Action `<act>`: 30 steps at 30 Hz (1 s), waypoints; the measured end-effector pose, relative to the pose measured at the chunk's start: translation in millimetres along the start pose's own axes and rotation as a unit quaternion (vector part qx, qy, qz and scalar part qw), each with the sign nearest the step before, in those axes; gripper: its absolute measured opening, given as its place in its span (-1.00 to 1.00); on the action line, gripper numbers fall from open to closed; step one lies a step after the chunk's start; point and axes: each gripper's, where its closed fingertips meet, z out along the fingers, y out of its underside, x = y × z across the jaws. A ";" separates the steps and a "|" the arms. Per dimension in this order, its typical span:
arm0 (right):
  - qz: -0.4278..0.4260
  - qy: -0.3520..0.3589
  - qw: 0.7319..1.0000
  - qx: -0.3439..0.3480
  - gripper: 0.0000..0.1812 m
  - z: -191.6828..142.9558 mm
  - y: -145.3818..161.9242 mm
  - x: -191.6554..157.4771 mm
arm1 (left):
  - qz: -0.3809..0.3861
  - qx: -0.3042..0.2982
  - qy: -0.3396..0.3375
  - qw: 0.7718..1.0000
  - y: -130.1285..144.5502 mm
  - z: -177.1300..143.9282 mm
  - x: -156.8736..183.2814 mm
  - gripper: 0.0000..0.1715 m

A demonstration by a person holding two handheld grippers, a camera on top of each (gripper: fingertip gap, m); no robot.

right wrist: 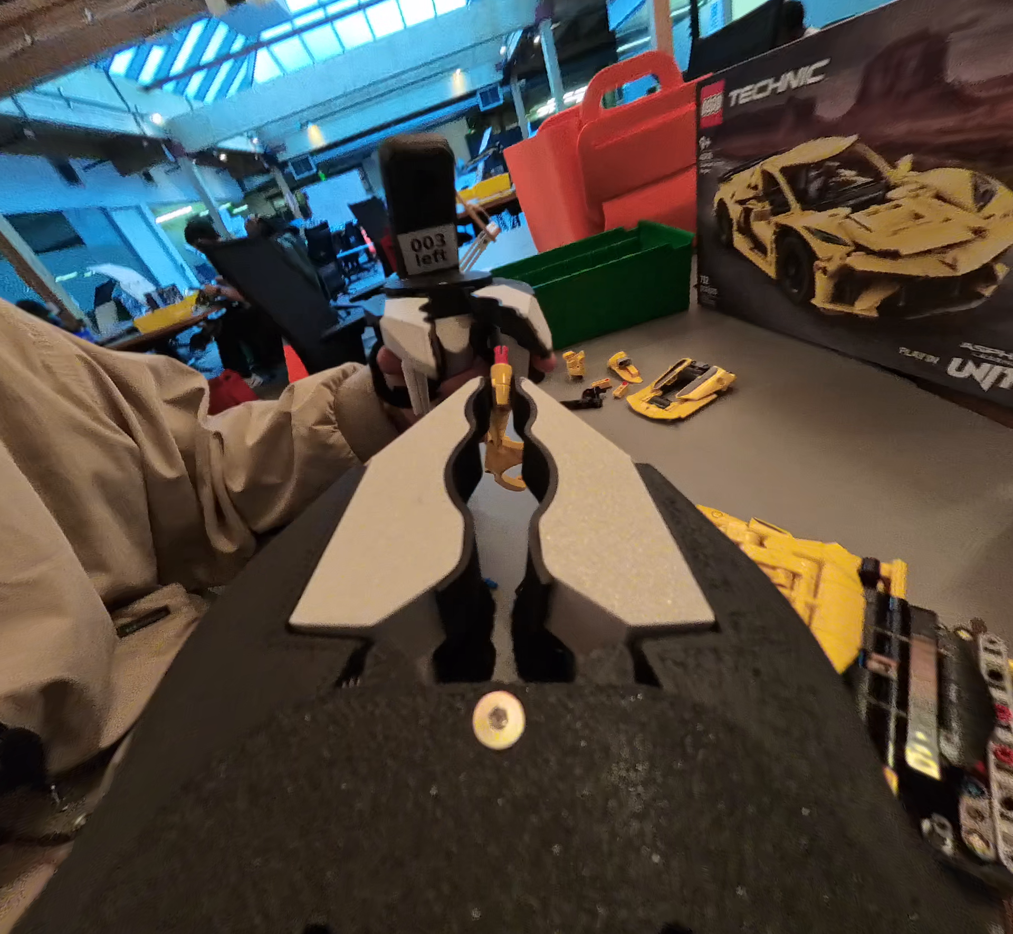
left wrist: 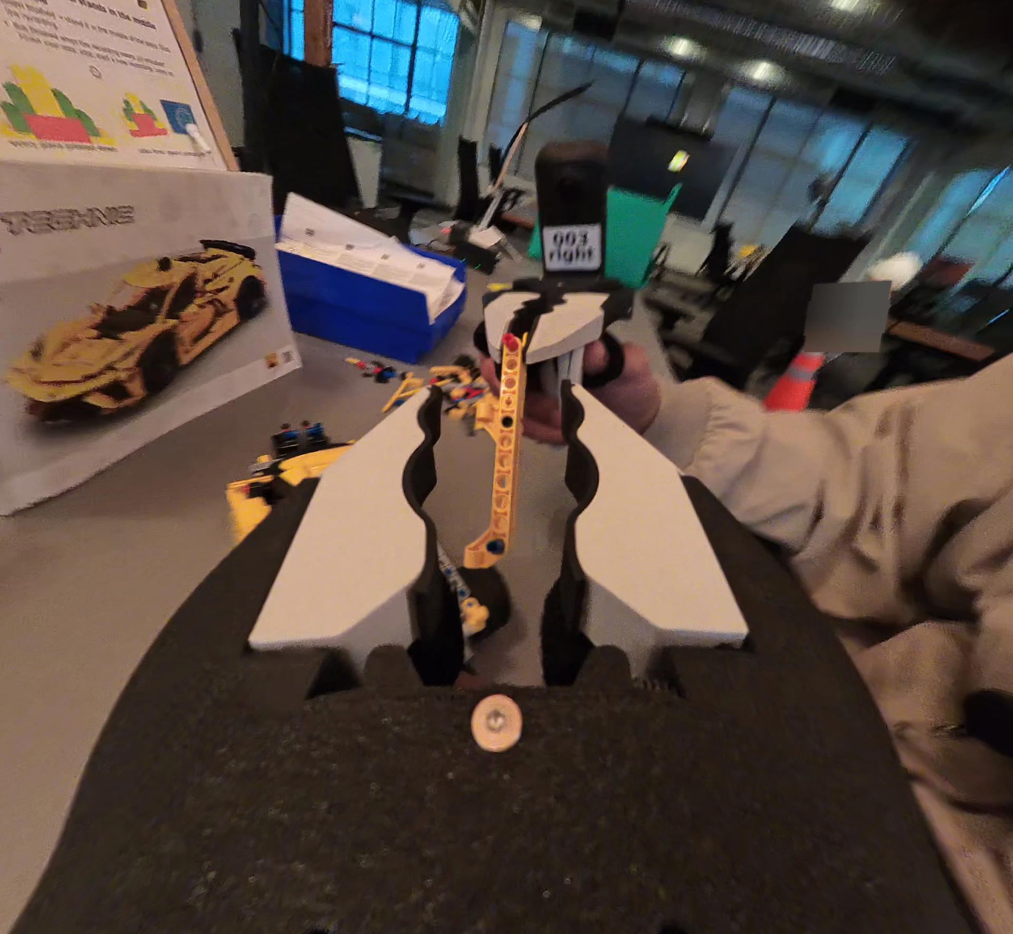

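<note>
A long yellow perforated beam (left wrist: 507, 447) with a red pin (left wrist: 510, 342) at its top end hangs tilted in the air. My right gripper (right wrist: 501, 384) is shut on the beam (right wrist: 500, 414) near its tips; the red pin (right wrist: 499, 354) sticks out beyond them. In the left wrist view the right gripper (left wrist: 540, 326) shows farther off, gripping the beam's upper end. My left gripper (left wrist: 500, 392) is open, with the beam's lower part between its fingers (left wrist: 362, 513) and apart from both. It also shows in the right wrist view (right wrist: 466, 337), facing the right one.
A partly built yellow car model (right wrist: 795, 579) lies on the grey table (left wrist: 109, 551). Loose yellow parts (right wrist: 679, 387) are scattered nearby. A box with a yellow car picture (left wrist: 137, 332), a blue bin of papers (left wrist: 373, 299), a green bin (right wrist: 603, 277) and a red case (right wrist: 603, 156) stand behind. My left and right fingertips are right by each other.
</note>
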 end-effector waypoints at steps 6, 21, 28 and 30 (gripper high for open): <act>0.007 -0.040 0.999 -0.036 -0.94 17.8 28.0 -12.3 | 0.011 -0.014 0.030 0.999 9.5 5.0 14.0 -0.75; 0.036 -0.062 0.996 -0.053 -0.94 10.8 37.1 -14.4 | -0.023 -0.024 0.076 0.997 26.6 8.7 15.0 -0.95; 0.094 -0.105 0.989 -0.040 -0.94 9.3 37.3 -20.5 | -0.012 -0.046 0.079 0.996 27.2 7.4 19.7 -0.96; 0.099 -0.108 0.988 -0.051 -0.94 9.3 40.0 -23.3 | 0.016 -0.062 0.080 0.995 29.3 4.8 22.8 -0.97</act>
